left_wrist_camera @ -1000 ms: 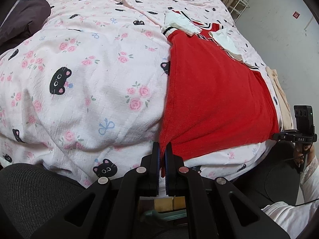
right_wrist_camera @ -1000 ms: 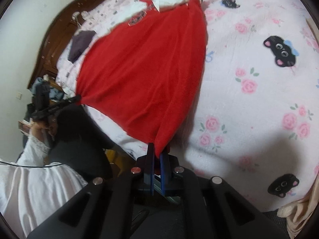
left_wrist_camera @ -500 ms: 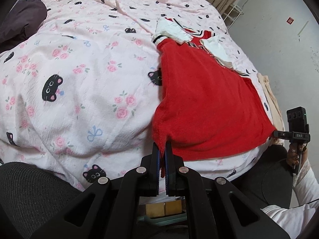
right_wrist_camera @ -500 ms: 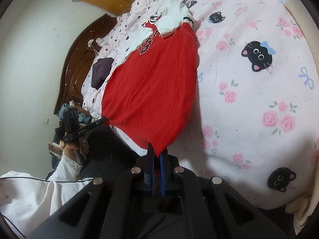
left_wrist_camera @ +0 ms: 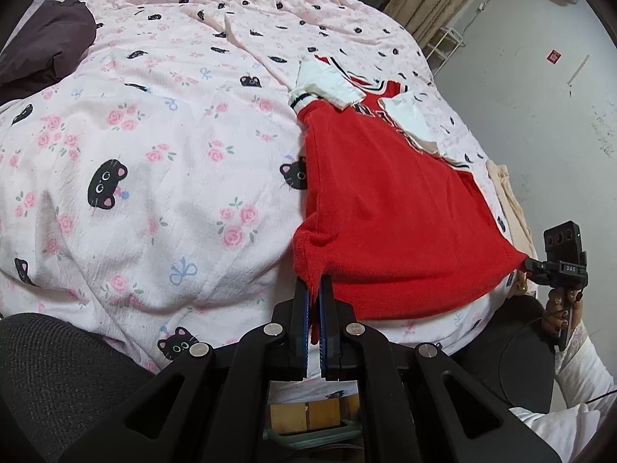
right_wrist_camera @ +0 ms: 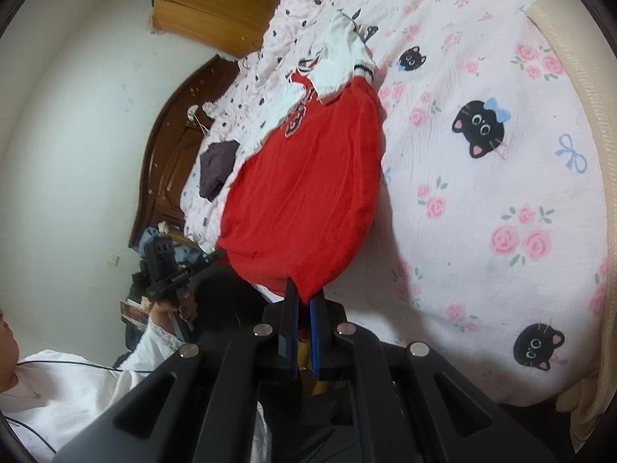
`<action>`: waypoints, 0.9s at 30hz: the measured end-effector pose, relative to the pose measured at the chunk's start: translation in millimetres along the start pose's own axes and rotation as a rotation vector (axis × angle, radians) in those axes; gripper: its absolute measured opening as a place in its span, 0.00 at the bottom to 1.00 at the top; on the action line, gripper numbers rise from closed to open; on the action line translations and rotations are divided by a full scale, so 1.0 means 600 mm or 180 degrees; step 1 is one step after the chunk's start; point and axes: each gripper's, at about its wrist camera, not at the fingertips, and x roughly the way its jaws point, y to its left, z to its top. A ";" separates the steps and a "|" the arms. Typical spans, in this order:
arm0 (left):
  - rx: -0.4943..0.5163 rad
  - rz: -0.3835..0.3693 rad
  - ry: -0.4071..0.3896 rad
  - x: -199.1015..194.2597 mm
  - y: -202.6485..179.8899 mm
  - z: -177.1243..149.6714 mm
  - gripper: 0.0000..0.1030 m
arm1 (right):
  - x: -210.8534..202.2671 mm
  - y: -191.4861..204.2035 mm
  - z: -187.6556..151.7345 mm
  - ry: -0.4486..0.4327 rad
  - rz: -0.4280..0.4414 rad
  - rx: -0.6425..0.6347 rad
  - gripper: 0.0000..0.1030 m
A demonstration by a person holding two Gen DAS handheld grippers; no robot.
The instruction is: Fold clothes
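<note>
A red shirt (left_wrist_camera: 389, 208) with white sleeves and dark lettering lies spread on the bed, collar end far from me. My left gripper (left_wrist_camera: 316, 283) is shut on its near left hem corner. In the same view the right gripper (left_wrist_camera: 530, 264), held in a hand, pinches the other hem corner at the right. From the right wrist, the red shirt (right_wrist_camera: 308, 193) stretches away up the bed, and my right gripper (right_wrist_camera: 304, 295) is shut on its near corner. The left gripper (right_wrist_camera: 216, 256) shows there at the shirt's left corner, shut on the hem.
The bed carries a pink quilt (left_wrist_camera: 154, 146) printed with cats and roses. A dark garment (left_wrist_camera: 42, 50) lies at its far left. A beige cloth (left_wrist_camera: 509, 200) hangs at the right bed edge. A dark wooden headboard (right_wrist_camera: 169, 154) and a wooden cabinet (right_wrist_camera: 208, 7) stand by the wall.
Both grippers have drawn back with the hem corners held, so more of the bed shows. The right wrist view has rolled and now takes in the wall and headboard.
</note>
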 end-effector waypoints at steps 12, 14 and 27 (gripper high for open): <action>-0.0117 -0.0151 -0.0171 -0.021 0.000 0.014 0.03 | -0.015 0.006 0.012 -0.0129 0.0092 -0.0005 0.05; -0.0145 -0.0180 -0.0186 -0.024 0.000 0.018 0.03 | -0.015 0.011 0.016 -0.0154 0.0081 -0.0011 0.05; -0.0190 -0.0225 -0.0306 -0.037 -0.006 0.069 0.03 | -0.026 0.043 0.084 -0.0320 -0.0021 0.0025 0.05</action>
